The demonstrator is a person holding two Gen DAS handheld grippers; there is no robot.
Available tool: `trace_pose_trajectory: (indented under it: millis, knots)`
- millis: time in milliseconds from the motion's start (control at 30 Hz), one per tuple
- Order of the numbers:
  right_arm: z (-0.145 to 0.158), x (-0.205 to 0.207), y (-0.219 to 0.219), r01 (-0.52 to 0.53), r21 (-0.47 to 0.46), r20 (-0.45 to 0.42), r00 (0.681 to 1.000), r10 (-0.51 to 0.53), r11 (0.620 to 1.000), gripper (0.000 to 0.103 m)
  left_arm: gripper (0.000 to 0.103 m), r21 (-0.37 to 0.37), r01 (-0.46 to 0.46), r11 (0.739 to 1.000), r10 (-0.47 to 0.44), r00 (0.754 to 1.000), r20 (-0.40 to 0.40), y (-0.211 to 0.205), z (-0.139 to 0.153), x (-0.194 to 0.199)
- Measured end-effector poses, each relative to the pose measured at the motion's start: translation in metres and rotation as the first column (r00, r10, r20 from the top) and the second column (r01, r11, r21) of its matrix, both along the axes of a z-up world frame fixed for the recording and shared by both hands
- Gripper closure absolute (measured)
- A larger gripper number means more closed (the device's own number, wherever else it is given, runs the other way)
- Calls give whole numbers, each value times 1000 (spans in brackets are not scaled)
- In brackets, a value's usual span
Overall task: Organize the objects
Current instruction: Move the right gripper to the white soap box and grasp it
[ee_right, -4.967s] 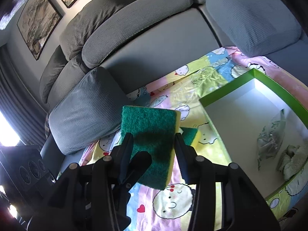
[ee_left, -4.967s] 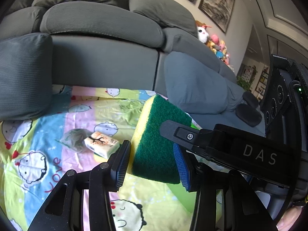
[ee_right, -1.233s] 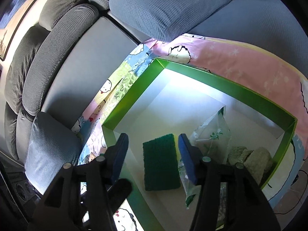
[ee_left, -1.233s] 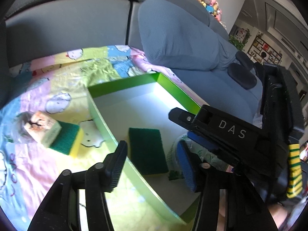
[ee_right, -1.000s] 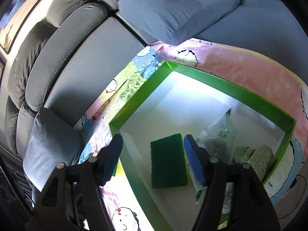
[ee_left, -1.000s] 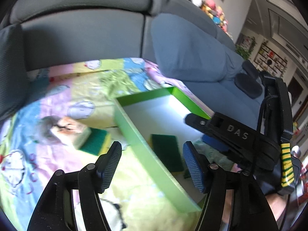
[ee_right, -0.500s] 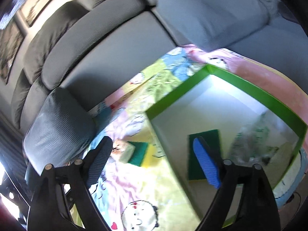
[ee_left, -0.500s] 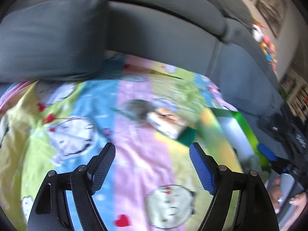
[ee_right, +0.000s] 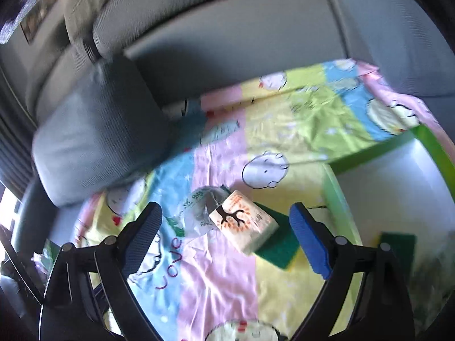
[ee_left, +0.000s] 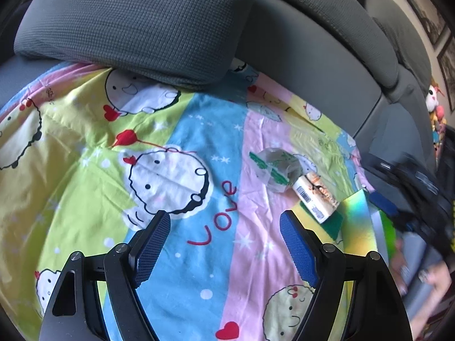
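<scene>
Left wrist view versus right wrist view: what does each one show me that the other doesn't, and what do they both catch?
Only the left wrist view shows the plush toys at the far sofa end and the other tool, blurred at the right edge.

Only the right wrist view shows inside the green box, with a green sponge lying in it.

Both show the cartoon sheet, the grey cushion, the clear plastic bag, and the small printed box leaning on a second green sponge outside the green box.

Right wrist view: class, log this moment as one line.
right tool: empty, jaws opening | ahead: tissue pack overlapping sponge | green box: holds another sponge
</scene>
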State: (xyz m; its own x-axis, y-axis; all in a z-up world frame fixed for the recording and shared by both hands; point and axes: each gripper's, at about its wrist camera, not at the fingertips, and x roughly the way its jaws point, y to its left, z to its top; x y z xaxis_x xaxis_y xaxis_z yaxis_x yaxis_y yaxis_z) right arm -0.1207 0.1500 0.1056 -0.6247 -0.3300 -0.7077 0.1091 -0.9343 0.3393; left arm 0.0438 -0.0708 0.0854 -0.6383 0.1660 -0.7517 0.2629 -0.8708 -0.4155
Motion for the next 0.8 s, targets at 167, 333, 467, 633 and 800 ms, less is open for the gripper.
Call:
trace_pose_trajectory:
  millis: [167,333,467,633,800]
  knots:
    - [-43,-33,-15,-11,99,105,995,1,995,12,23,6,7,1000,-7,1000,15,-2,-2,-2]
    - [-67,-35,-17,-30,141,163,987,6,990,20,23,14,6,1000,-6,1000,29,-3,-4,-3]
    - [-69,-30,-21,-43,183,134,991,19,982,32,23,19,3,1000,-4,999,33,-3,-5,-3]
    - [-70,-18,-30,-65,256,93,995,43,965,40,23,14,3,1000,-3,999,44,-1,-6,-2]
    - [-63,1,-19,-53,151,133,991,32,987,48,23,7,7,1000,-7,999,51,1,-7,-3]
